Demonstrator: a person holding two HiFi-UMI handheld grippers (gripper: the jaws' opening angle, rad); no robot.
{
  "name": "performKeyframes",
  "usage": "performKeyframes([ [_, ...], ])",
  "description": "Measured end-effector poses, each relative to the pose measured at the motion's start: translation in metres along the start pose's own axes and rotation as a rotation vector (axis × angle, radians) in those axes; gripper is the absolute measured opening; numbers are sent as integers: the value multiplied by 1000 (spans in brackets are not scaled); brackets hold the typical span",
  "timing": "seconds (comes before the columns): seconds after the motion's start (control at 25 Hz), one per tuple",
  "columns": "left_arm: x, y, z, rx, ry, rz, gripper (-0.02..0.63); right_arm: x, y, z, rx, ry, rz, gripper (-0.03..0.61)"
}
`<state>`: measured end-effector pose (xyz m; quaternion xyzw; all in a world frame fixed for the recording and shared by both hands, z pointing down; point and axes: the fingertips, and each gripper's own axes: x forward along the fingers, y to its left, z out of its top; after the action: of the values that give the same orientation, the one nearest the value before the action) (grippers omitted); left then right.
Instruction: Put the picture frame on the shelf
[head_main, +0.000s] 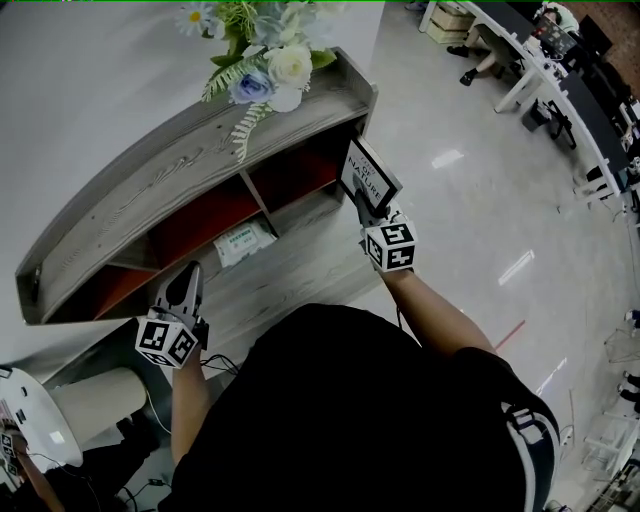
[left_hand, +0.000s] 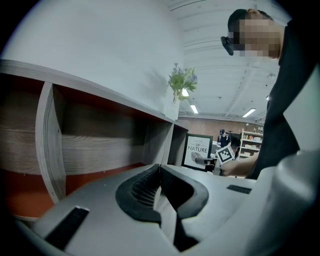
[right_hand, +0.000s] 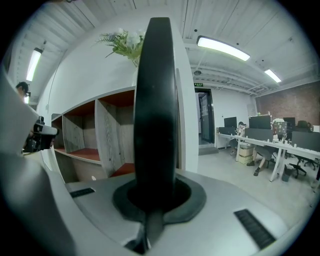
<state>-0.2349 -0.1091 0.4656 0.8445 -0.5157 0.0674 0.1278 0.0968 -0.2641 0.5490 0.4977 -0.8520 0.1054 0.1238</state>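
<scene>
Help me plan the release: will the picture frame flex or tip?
The picture frame looks flat, thin and stiff, so it probably won't flex. Pinched at one edge by the right tool, it may pivot. Stood on its narrow edge, it likely tips unless leaned.

White wall (head_main: 80, 70) behind the grey wooden shelf (head_main: 180, 160); glossy pale floor (head_main: 470, 210) reflects strip lights (right_hand: 222, 48) on a slatted ceiling (right_hand: 100, 20); white desks (right_hand: 250, 141) with monitors (right_hand: 260, 122) stand before a brick wall (right_hand: 287, 102)
</scene>
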Motion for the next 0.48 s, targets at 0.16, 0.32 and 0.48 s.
performKeyframes([
  [0.16,1,2,0,4,4,4,21,6,-3,-2,5,4,-6,23],
  [0.32,3,4,0,6,8,6,21,12,-4,-8,11,12,-7,23],
  [0.48,3,4,2,10,10,13,21,18,-6,-10,18,13,-8,23],
])
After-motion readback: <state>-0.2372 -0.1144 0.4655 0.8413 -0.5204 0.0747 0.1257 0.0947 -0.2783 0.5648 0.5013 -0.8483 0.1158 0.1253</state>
